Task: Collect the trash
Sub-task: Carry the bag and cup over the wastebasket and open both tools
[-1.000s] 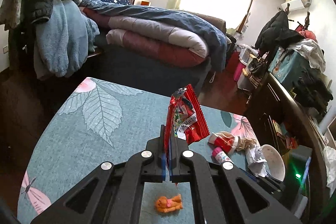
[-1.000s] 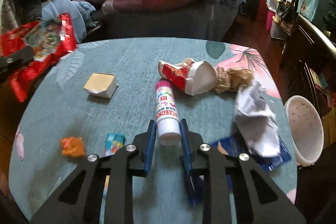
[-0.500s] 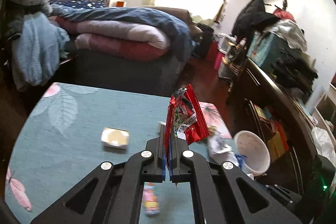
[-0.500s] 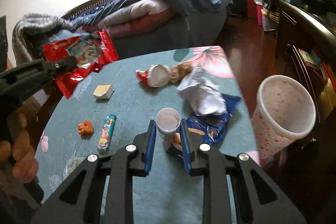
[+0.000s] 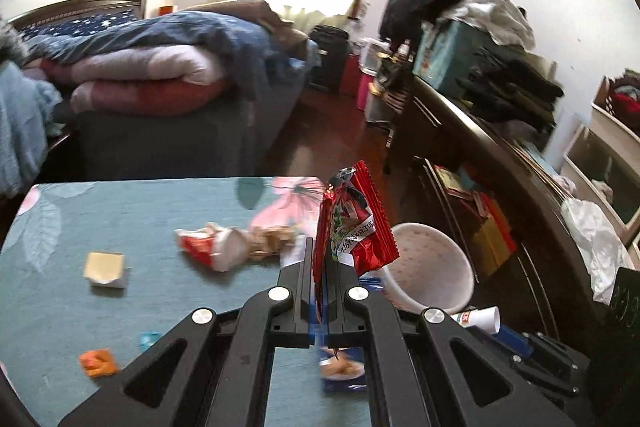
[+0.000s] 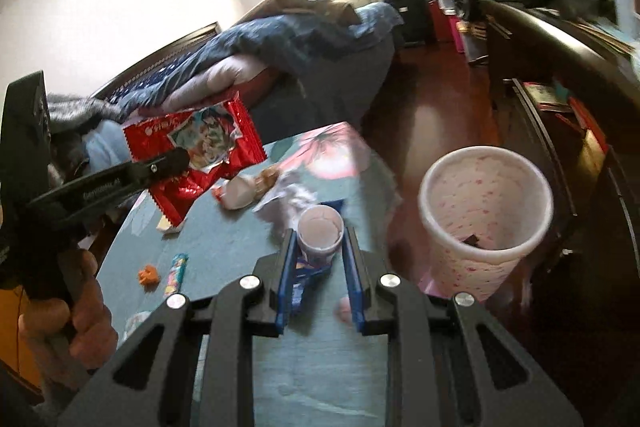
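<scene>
On the left, the left gripper has its jaws clamped on a red snack wrapper standing upright above the bench. To the right, the right gripper grips a small white tube between its jaws, near the white bin.

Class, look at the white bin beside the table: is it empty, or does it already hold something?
Nearly empty. The right wrist view looks down into the white bin and shows one small dark piece at its bottom; the rest inside is bare.
</scene>
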